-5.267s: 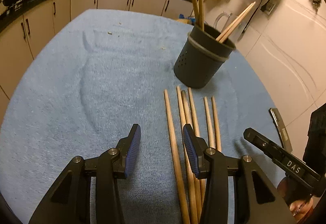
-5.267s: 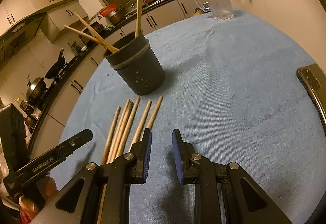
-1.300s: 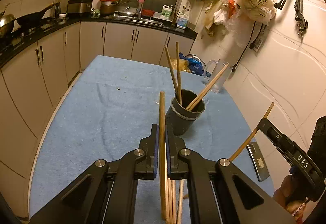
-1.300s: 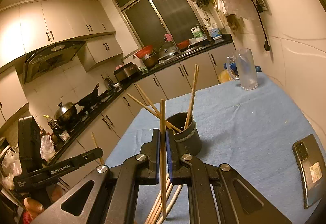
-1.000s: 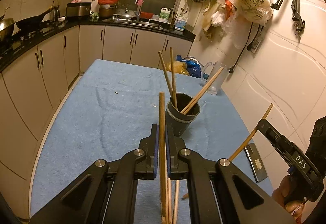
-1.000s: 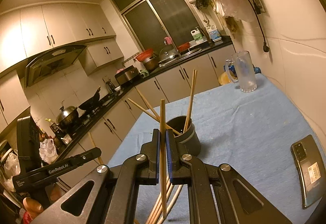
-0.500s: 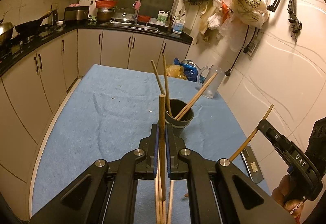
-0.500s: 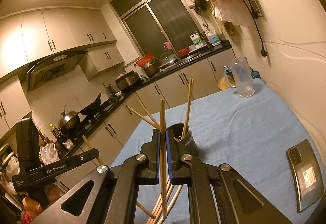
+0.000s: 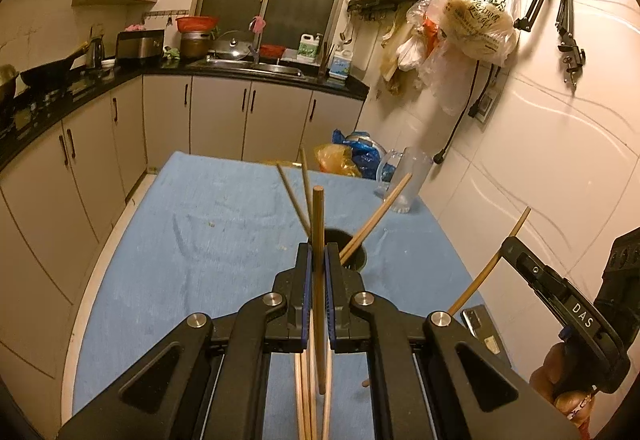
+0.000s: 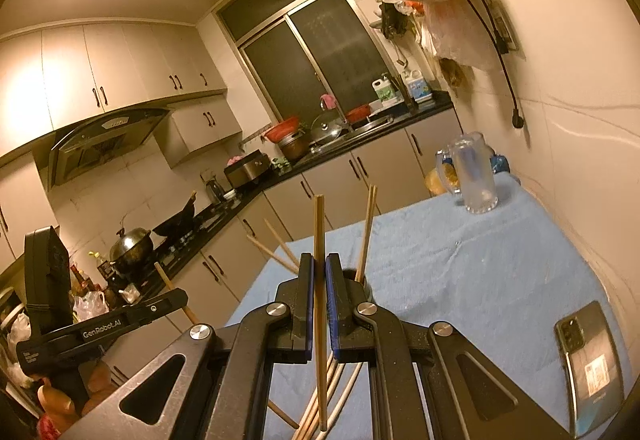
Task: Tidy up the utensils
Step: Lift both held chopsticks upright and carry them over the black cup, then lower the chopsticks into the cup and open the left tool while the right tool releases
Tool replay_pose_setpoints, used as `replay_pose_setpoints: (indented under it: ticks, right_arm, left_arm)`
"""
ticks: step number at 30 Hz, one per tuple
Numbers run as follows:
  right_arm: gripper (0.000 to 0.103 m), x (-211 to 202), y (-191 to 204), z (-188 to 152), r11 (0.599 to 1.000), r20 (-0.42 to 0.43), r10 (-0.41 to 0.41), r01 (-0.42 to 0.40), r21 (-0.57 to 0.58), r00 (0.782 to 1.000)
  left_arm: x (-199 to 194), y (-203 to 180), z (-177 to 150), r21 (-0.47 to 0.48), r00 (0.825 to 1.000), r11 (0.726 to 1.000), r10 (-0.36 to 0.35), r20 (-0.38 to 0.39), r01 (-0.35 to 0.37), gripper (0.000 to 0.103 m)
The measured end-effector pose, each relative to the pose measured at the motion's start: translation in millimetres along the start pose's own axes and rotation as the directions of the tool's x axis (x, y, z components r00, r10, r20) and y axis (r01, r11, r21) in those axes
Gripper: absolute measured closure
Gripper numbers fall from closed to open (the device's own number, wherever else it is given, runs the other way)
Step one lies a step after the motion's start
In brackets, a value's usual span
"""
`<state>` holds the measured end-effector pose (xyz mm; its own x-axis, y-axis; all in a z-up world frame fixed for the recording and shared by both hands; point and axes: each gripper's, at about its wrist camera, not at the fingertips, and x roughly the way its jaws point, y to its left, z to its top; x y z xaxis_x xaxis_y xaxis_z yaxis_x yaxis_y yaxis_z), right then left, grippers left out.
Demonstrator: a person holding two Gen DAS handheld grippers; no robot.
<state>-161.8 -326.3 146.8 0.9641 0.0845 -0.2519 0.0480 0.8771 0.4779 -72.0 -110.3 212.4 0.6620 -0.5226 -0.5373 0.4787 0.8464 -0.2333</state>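
Left claw (image 9: 316,264) and right claw (image 10: 318,268) each clamped on an upright chopstick (image 9: 318,224).

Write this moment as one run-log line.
left gripper: shut on chopstick | right gripper: shut on chopstick | holder: ahead

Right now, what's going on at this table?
A person is sorting chopsticks with two handheld grippers. The left gripper is shut on one chopstick, held upright above the blue cloth; the right gripper clamps another chopstick. The dark holder already has four chopsticks in it. More loose chopsticks lie on the cloth, waiting.
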Motion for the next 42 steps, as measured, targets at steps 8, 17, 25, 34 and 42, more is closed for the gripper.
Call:
replay_pose_setpoints:
  ticks: [8,17,25,34,42]
  right_arm:
    - [0.097,9.0,0.3,27.1,1.0,0.035,-0.023,0.023,0.008,0.999]
    - [0.097,26.8,1.2,61.4,0.998,0.1,-0.057,0.055,0.025,0.993]
    - [0.097,52.9,1.8,84.5,0.996,0.13,-0.081,0.078,0.033,0.988]
    - [0.097,91.1,-5.7,85.0,0.993,0.123,-0.119,0.117,0.026,0.985]
    - [0.097,116.6,-19.0,61.8,0.991,0.036,-0.13,0.129,0.031,0.991]
  left_arm:
    - [11.0,-3.1,32.8,-0.004,1.0,1.0,-0.025,0.017,0.026,0.097]
    - [20.3,-13.7,73.4,0.02,0.997,0.999,-0.032,0.073,0.031,0.097]
    - [37.2,-15.5,106.1,0.014,0.991,0.999,-0.039,0.127,0.038,0.097]
    - [76.0,-11.0,103.0,-0.003,0.993,0.998,-0.057,0.102,0.058,0.097]
    - [108.6,-2.3,81.8,-0.018,0.998,0.999,-0.049,0.028,0.05,0.097]
